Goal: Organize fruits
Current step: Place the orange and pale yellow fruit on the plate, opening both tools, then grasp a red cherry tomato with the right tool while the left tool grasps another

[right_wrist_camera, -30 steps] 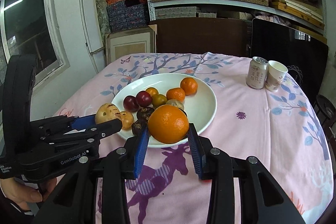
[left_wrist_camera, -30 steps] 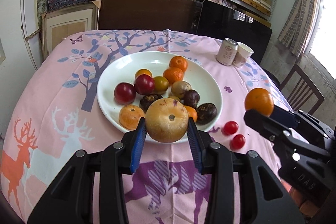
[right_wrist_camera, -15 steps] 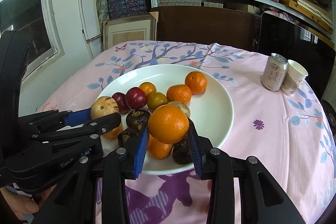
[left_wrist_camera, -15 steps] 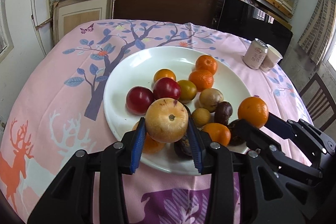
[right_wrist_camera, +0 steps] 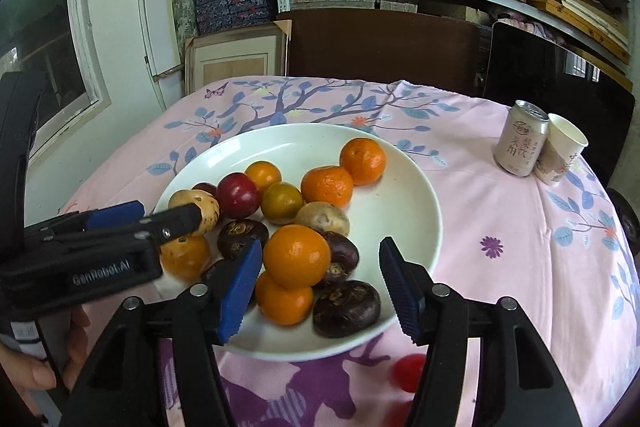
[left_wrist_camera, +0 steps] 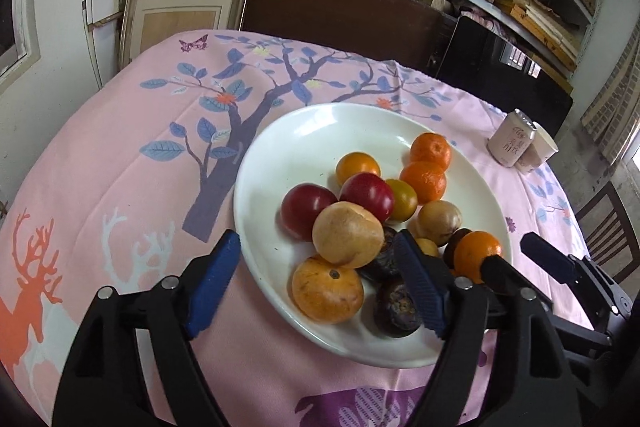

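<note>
A white plate (left_wrist_camera: 280, 147) (right_wrist_camera: 408, 195) on the pink tablecloth holds several fruits. My left gripper (left_wrist_camera: 316, 287) is open over the plate's near edge; the tan round fruit (left_wrist_camera: 347, 234) (right_wrist_camera: 196, 209) now rests on the pile between its jaws. My right gripper (right_wrist_camera: 320, 283) is open; the orange (right_wrist_camera: 297, 255) (left_wrist_camera: 476, 254) sits on top of other fruits between its jaws. Red plums (left_wrist_camera: 366, 193), mandarins (right_wrist_camera: 362, 161) and dark purple fruits (right_wrist_camera: 346, 307) lie around them. Each gripper shows in the other's view, the left one (right_wrist_camera: 120, 219) and the right one (left_wrist_camera: 516, 259).
A drink can (right_wrist_camera: 520, 137) and a paper cup (right_wrist_camera: 562, 149) stand at the table's far right. Two small red tomatoes (right_wrist_camera: 408, 371) lie on the cloth below the plate. A dark chair back (right_wrist_camera: 380, 43) and shelves stand behind the table.
Both grippers opened and let go of their fruits onto the pile in the plate. Both had moved forward over the plate.
</note>
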